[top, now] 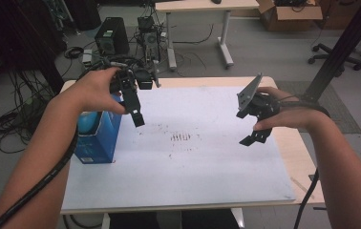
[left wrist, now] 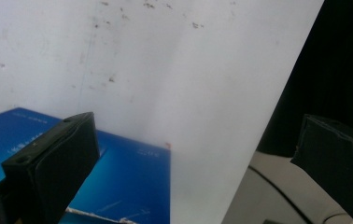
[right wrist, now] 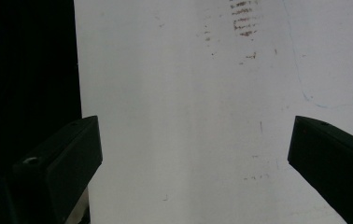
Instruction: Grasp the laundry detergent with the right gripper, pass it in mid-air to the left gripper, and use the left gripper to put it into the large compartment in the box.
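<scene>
Left gripper (top: pixel 133 102) is held above the left part of the table (top: pixel 274 143), just right of the box (top: pixel 100 138) and clear of it. Its jaws are spread wide with nothing between them; the left gripper view (left wrist: pixel 195 154) shows the white mat (left wrist: pixel 165 70) through the gap. One jaw hangs over the box's blue top (left wrist: pixel 132 177); the other sits past the mat's edge, over the table's pale rim (left wrist: pixel 277 191).

Box position: upright on the mat's left edge, near the table's left side. It is blue and open at the top. A blue rounded object (top: pixel 87 123) sits in the opening; what it is cannot be told. The left hand (top: pixel 95 88) is above the box and hides part of it.

Mat (top: pixel 193 162): white, covering most of the table. Reddish-brown marks (top: pixel 181 137) lie near its centre, between the two grippers. The right gripper view shows the same marks (right wrist: pixel 242 18) at the top of the frame.

Right gripper (top: pixel 255 126) is held above the right part of the mat, well apart from the box. Its jaws are spread wide and grip nothing; the right gripper view (right wrist: pixel 195 158) shows bare mat (right wrist: pixel 188 116) between them. A grey plate (top: pixel 249 93) stands on top of this gripper. The right hand (top: pixel 288 114) holds it from the right side.
</scene>
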The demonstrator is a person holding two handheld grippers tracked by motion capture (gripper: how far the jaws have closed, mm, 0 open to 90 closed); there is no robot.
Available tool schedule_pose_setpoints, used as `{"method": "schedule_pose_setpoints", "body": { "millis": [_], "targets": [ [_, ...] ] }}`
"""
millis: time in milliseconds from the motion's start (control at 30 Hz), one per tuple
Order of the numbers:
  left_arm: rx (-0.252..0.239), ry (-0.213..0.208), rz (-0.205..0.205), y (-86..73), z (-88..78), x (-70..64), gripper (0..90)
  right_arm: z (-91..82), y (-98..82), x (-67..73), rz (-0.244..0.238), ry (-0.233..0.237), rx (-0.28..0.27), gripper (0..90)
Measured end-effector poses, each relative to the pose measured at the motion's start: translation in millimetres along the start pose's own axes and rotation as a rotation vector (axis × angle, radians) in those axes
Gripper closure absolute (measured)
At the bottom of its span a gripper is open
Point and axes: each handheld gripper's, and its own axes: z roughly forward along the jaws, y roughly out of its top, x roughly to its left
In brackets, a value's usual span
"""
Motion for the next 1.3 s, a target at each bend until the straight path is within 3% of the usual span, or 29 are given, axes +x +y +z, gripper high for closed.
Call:
{"method": "schedule_pose_setpoints", "body": {
  "millis": [33, 167, 200, 500, 733, 1300],
  "targets": [
    [0.011, 0.004, 0.058, 4.7, 3.1, -5.9, 0.2, 0.0, 0.9, 0.3, 0.0, 0.002, 0.008, 2.7],
    [0.023, 0.013, 0.09, 10.6, 6.1, -10.7, 0.2, -0.2, 3.5, 1.1, -0.006, 0.007, 0.034, 2.8],
    [0.031, 0.035, 0.097, 12.9, 6.9, -12.1, 0.2, -0.7, 4.9, 1.1, -0.007, 0.009, 0.051, 2.8],
    [0.04, -0.022, 0.177, 27.4, 21.0, -19.5, 0.2, 0.8, 7.9, -1.6, -0.014, 0.008, 0.086, 2.9],
    [0.033, -0.039, 0.179, 26.6, 25.6, -17.8, 0.2, 2.3, 9.6, -6.1, -0.017, 0.012, 0.104, 3.0],
    [0.038, -0.037, 0.184, 25.8, 26.7, -18.2, 0.2, -0.5, 8.8, -5.3, -0.008, 0.007, 0.136, 3.0]
  ]
}}
